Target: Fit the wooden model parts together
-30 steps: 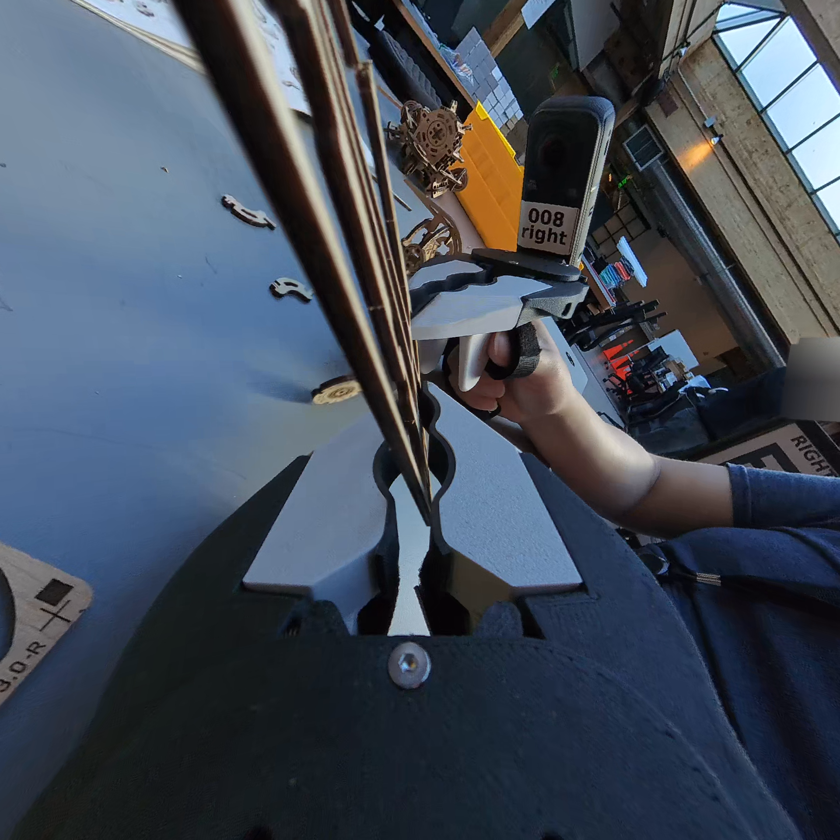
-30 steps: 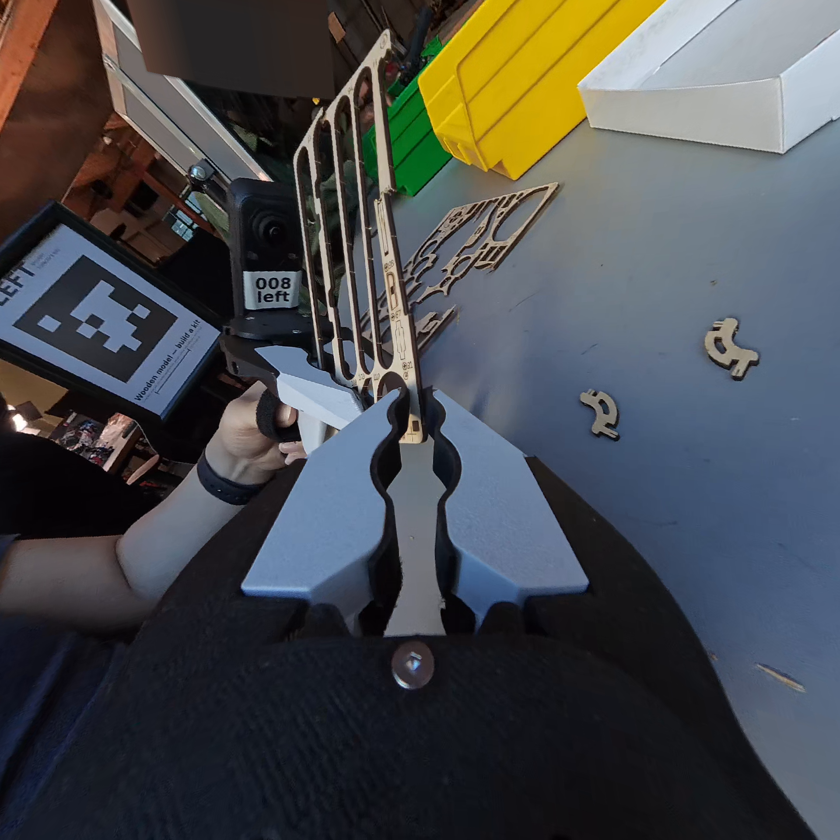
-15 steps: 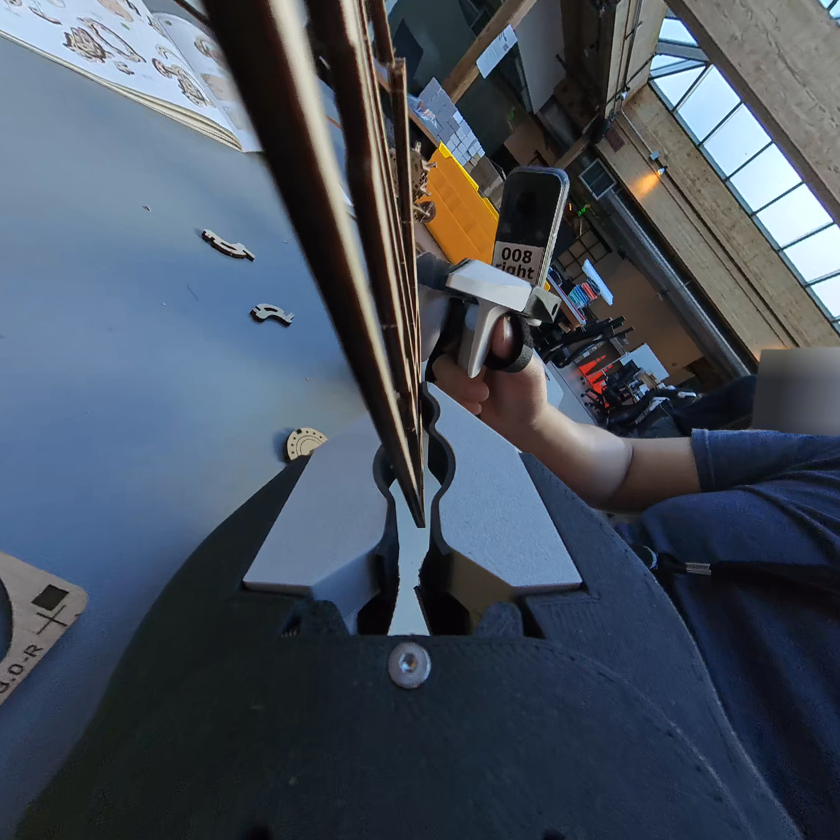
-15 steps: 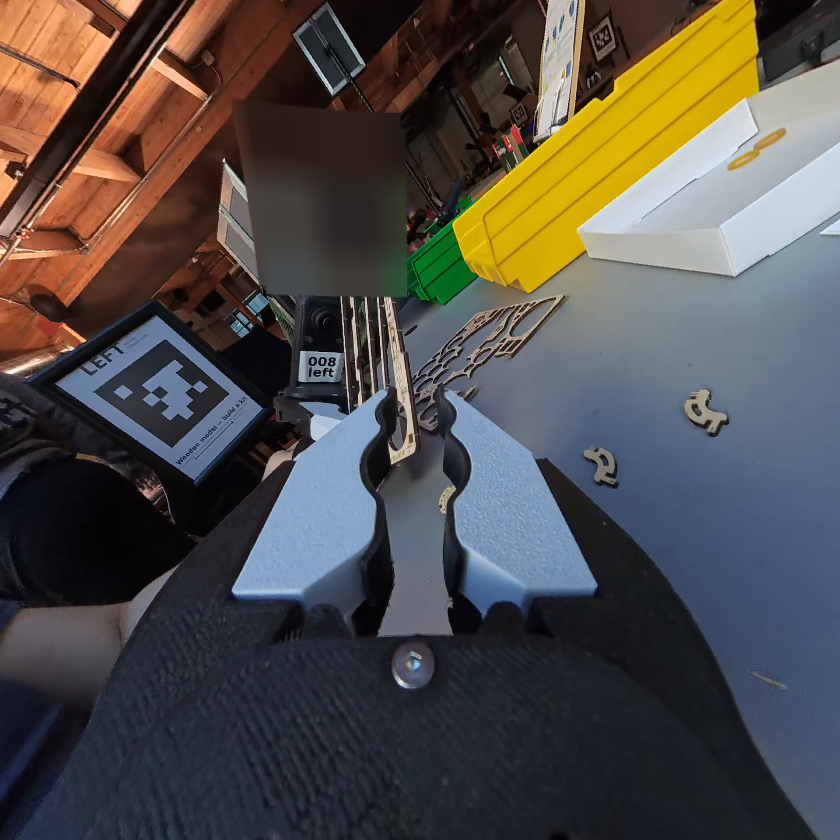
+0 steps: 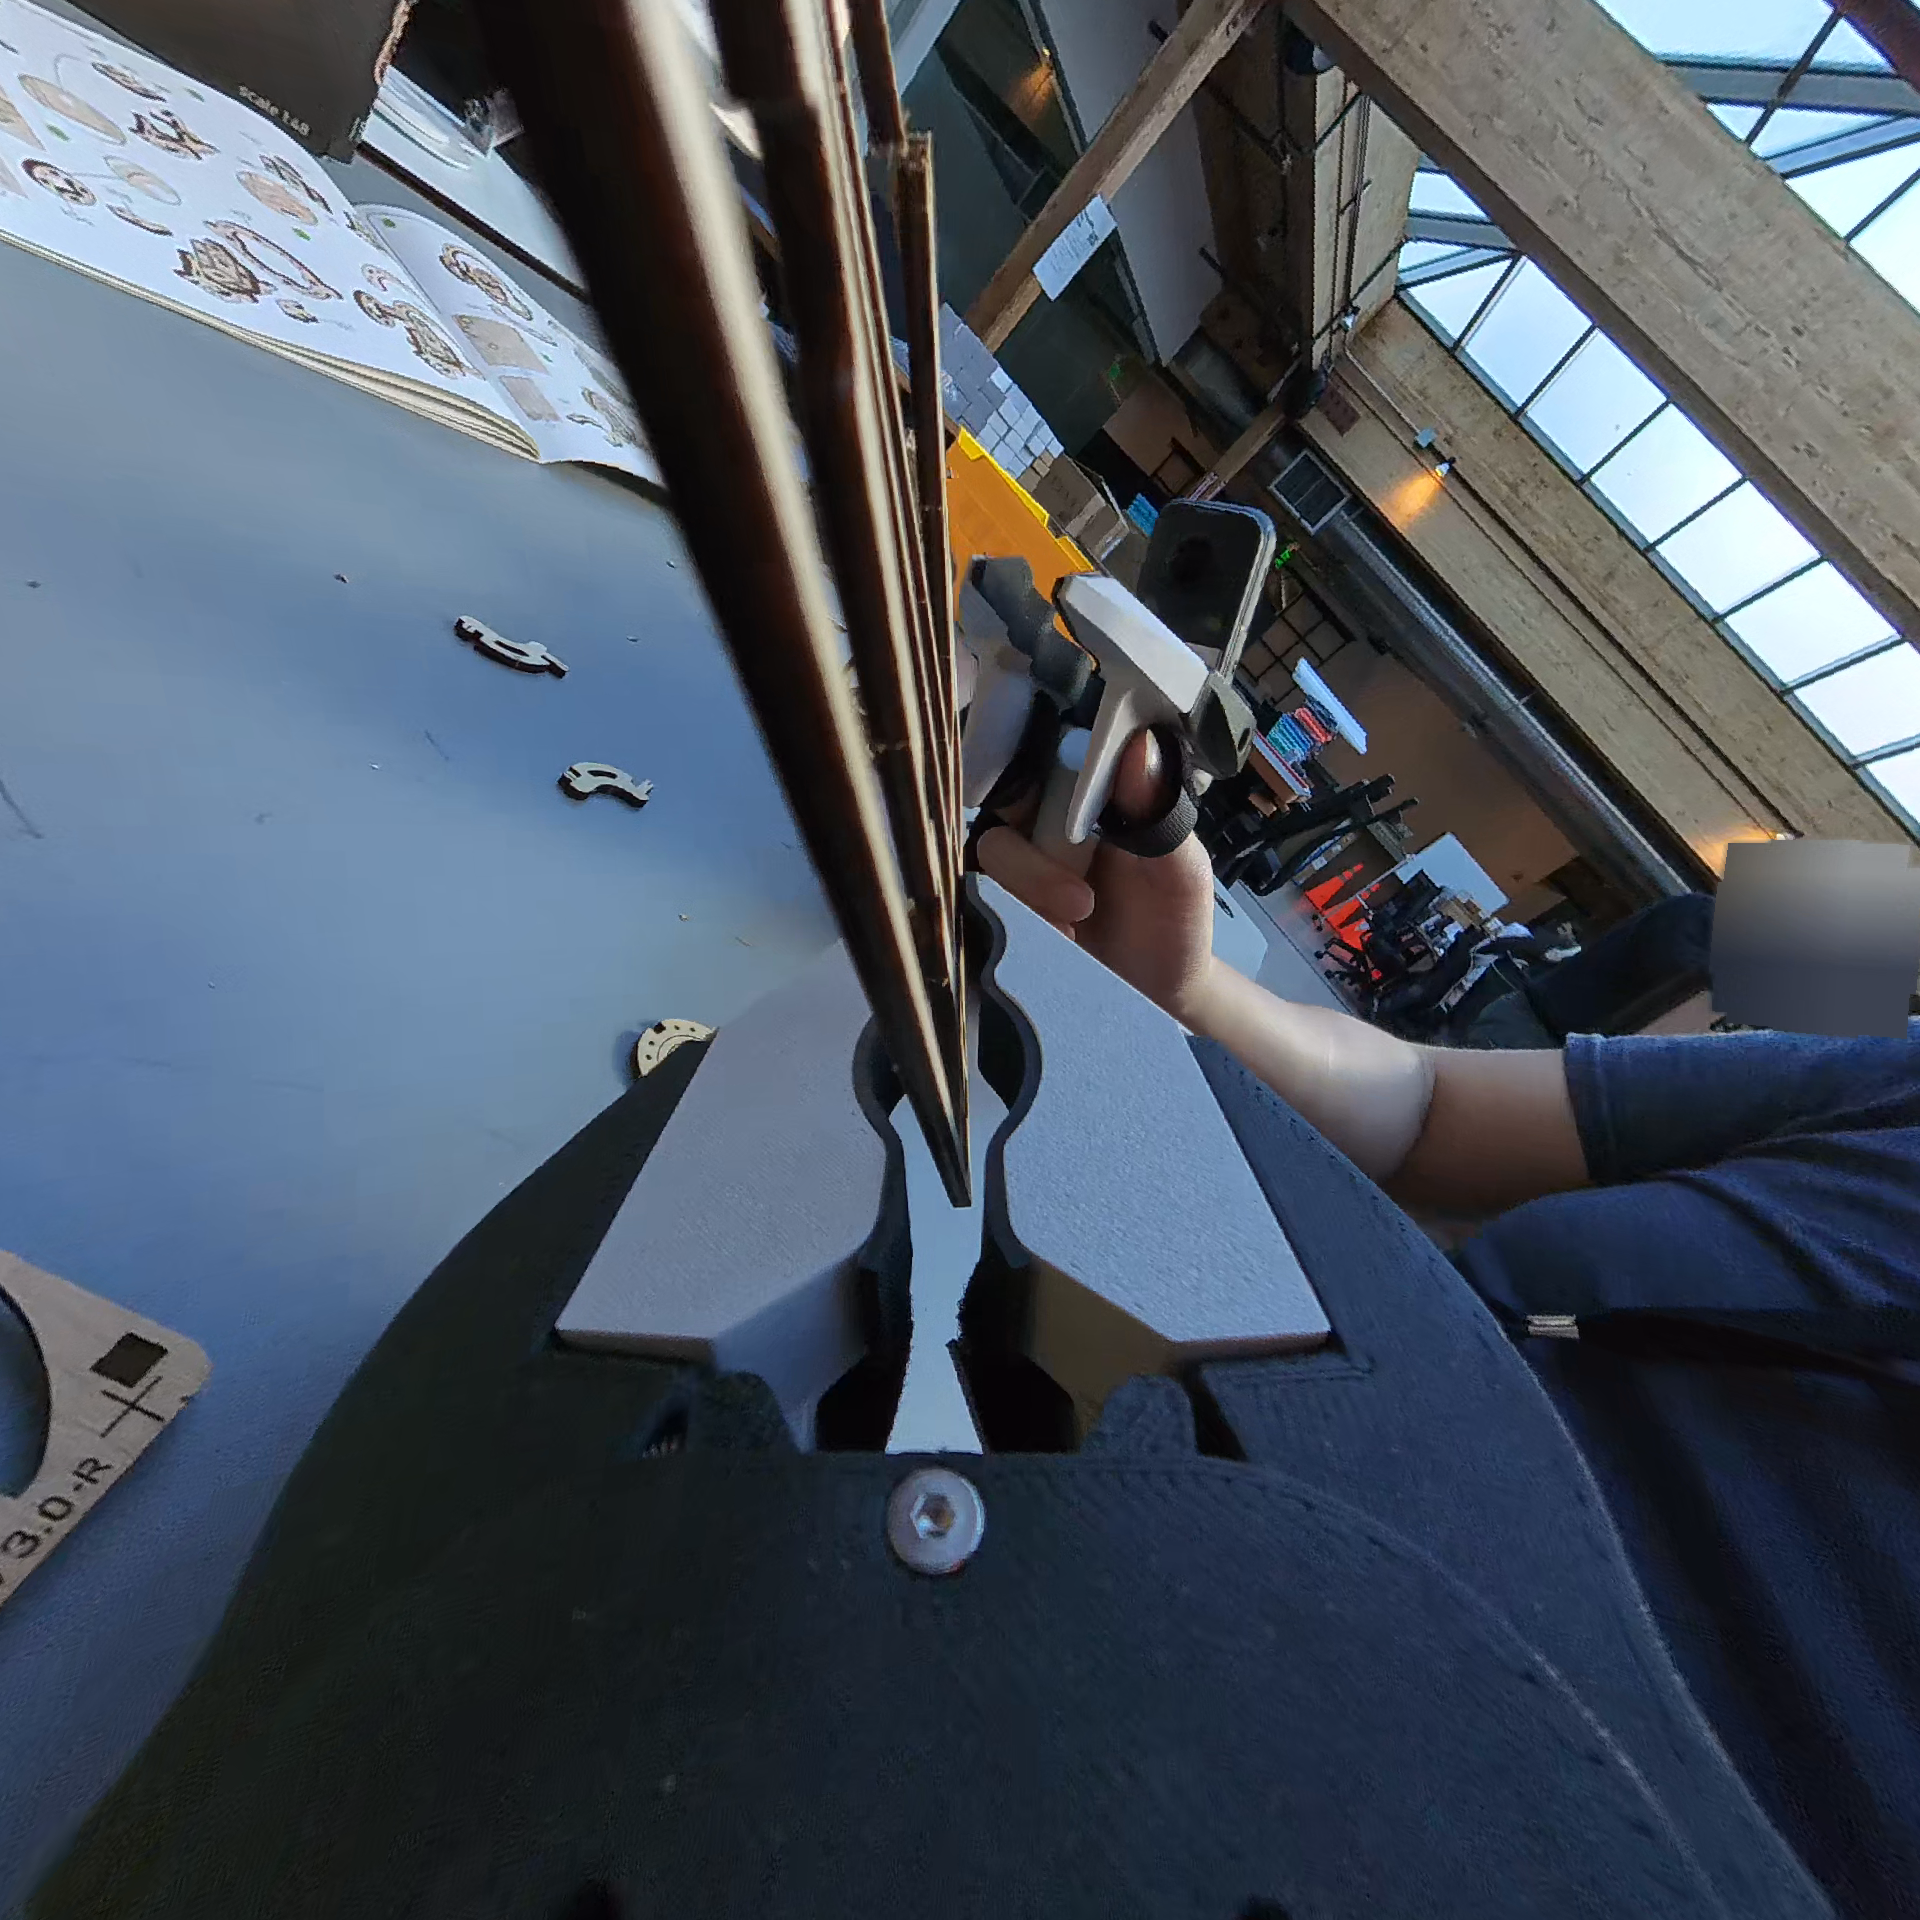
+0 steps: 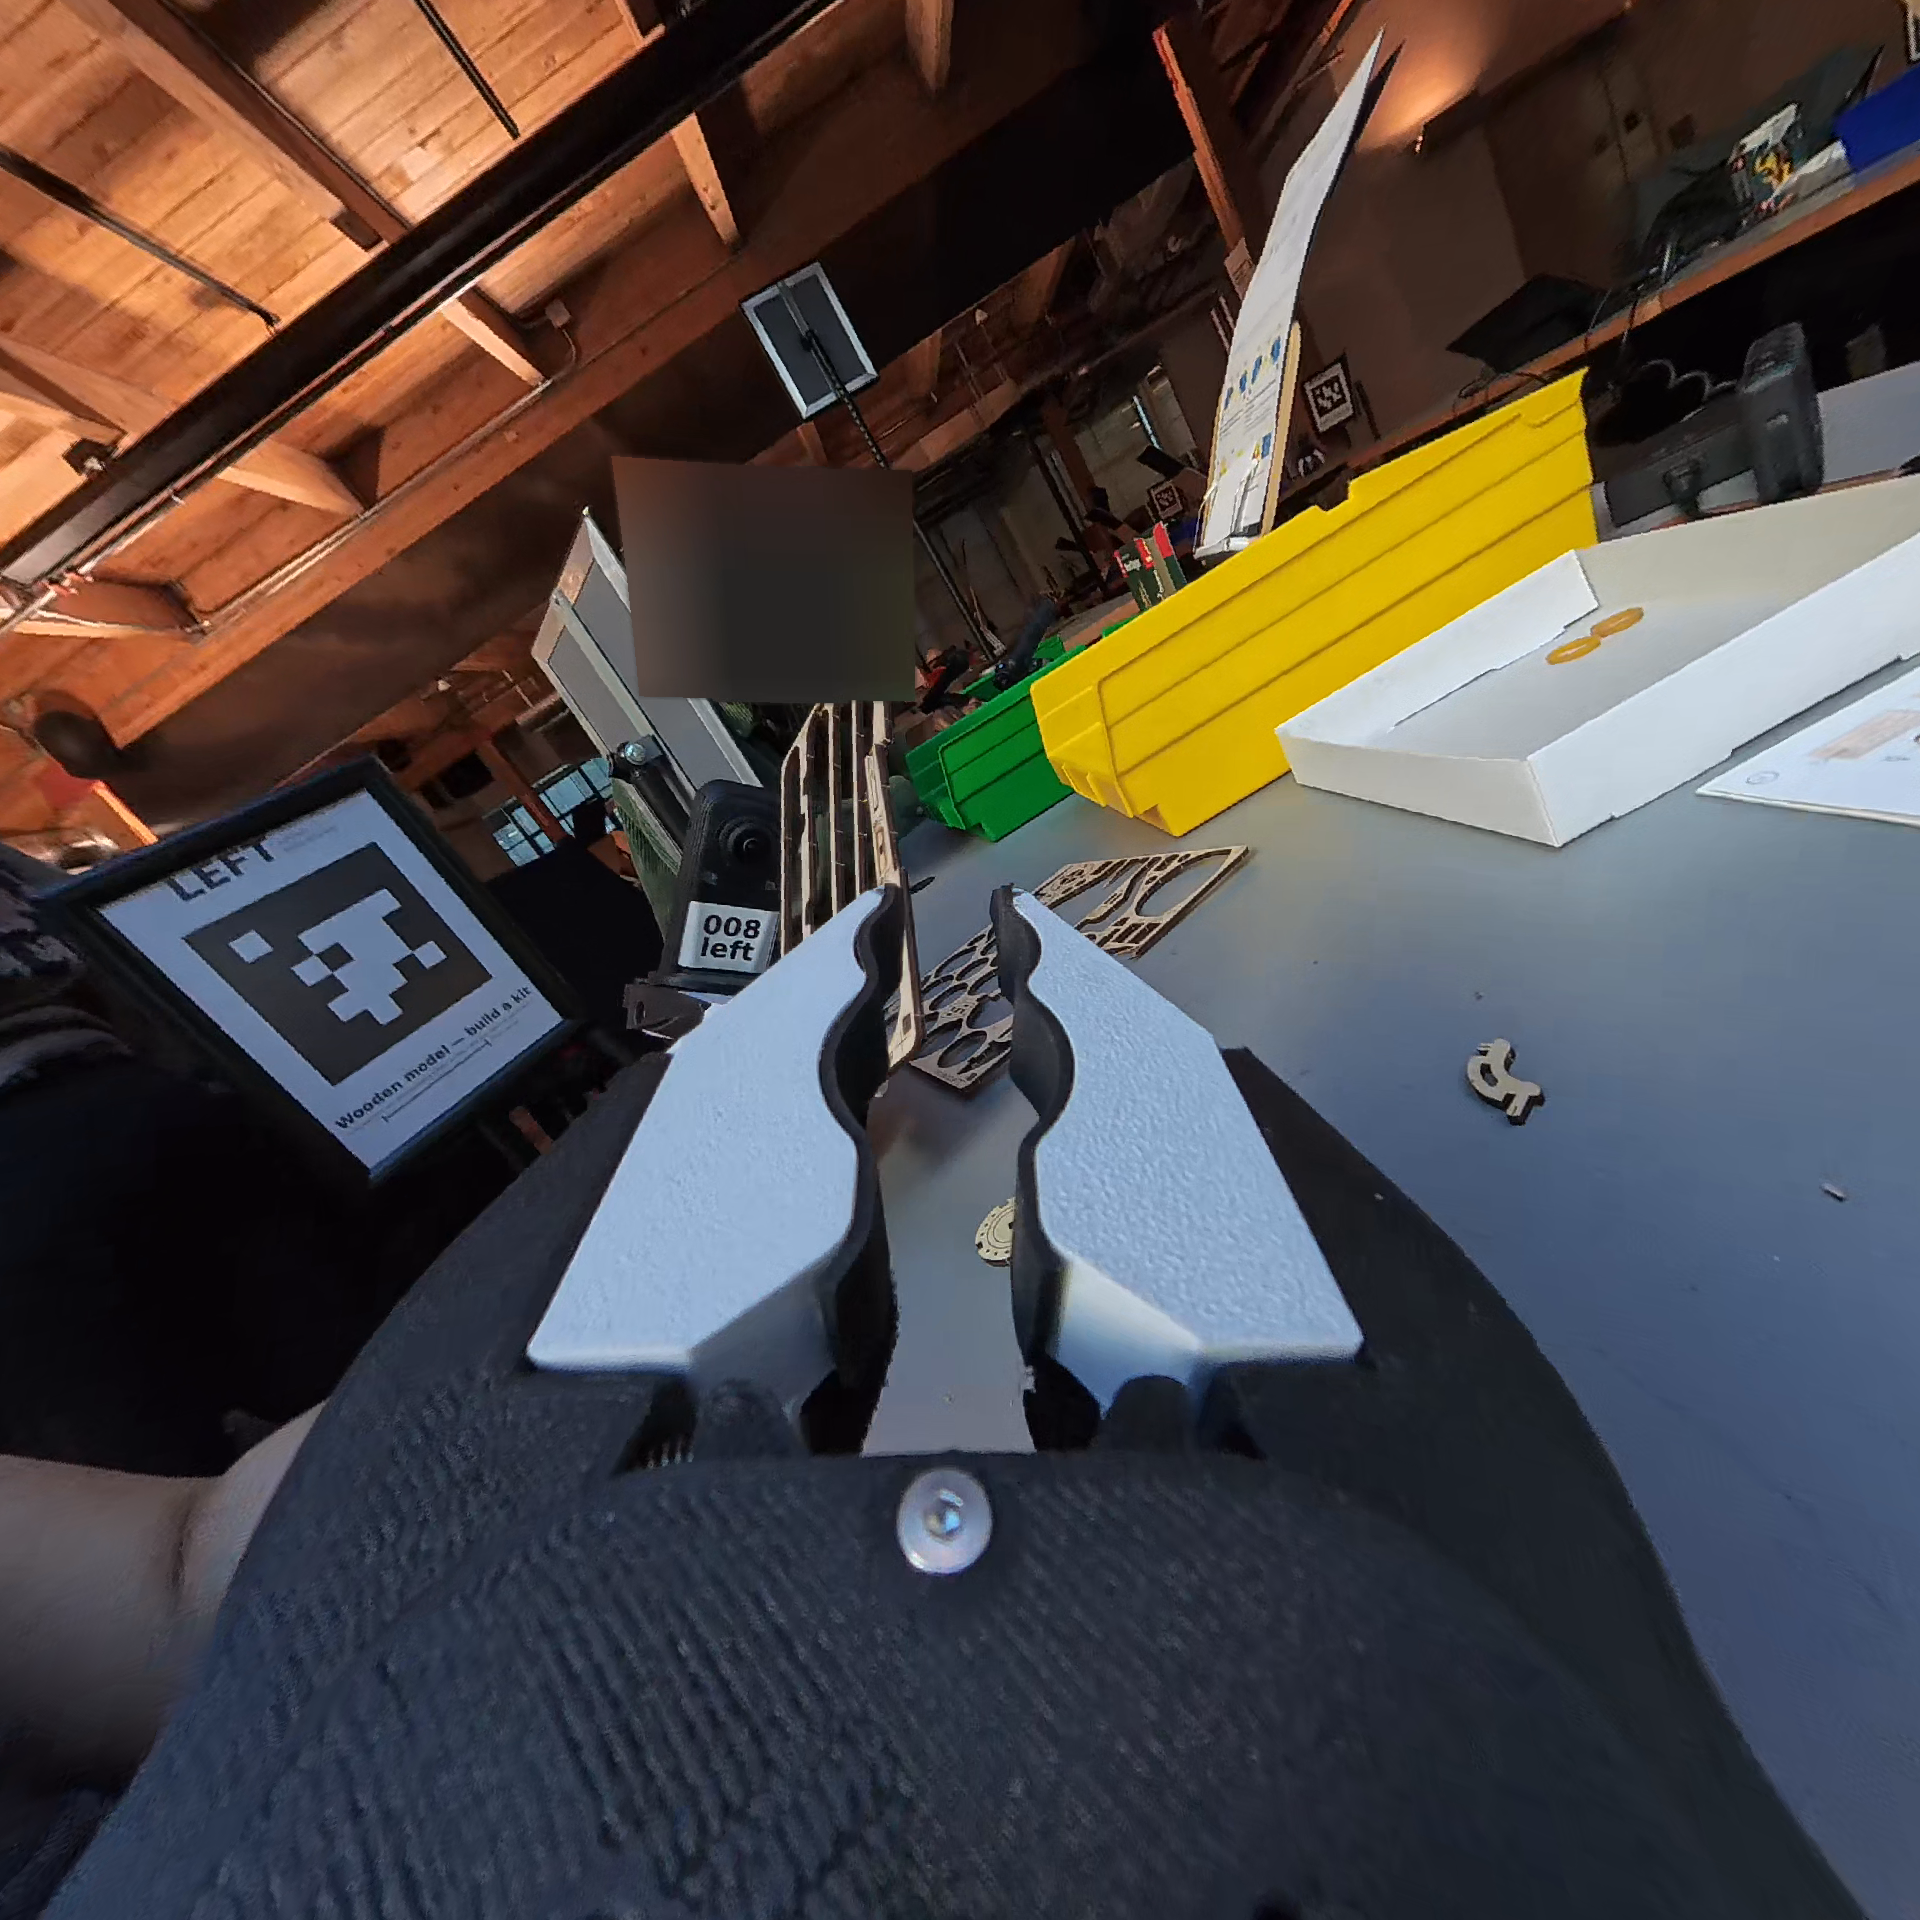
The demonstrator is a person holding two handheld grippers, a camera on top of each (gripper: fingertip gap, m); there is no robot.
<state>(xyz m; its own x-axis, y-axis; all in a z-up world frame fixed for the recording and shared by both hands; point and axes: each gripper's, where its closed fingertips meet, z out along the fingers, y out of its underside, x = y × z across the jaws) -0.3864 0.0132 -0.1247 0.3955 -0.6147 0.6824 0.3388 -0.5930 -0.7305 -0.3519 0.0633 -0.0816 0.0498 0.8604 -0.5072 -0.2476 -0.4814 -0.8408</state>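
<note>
Grey tabletop (image 6: pixel 1558 1039) fills both views under timber beams, with yellow bins (image 6: pixel 1330 665) and a white tray (image 6: pixel 1558 748) far ahead of the right gripper (image 6: pixel 948 966). Much is cut off: the wooden sheet (image 5: pixel 831 623) runs out of the top of the left wrist view, blurred and dark edge-on, and its cut-outs cannot be made out there. A framed sign with a black-and-white marker (image 6: pixel 332 966) and a small label on the far camera bear writing (not repeated here).

The left gripper (image 5: pixel 940 1039) is pressed together on the sheet's lower edge, holding it upright above the table. The right gripper's jaws stand spread; the sheet (image 6: pixel 852 831) lies just beside its left finger, whether touching cannot be told. A flat fretwork panel (image 6: pixel 1122 904) lies ahead, two small hook pieces (image 5: pixel 509 644) and a disc (image 6: pixel 995 1233) nearby.
</note>
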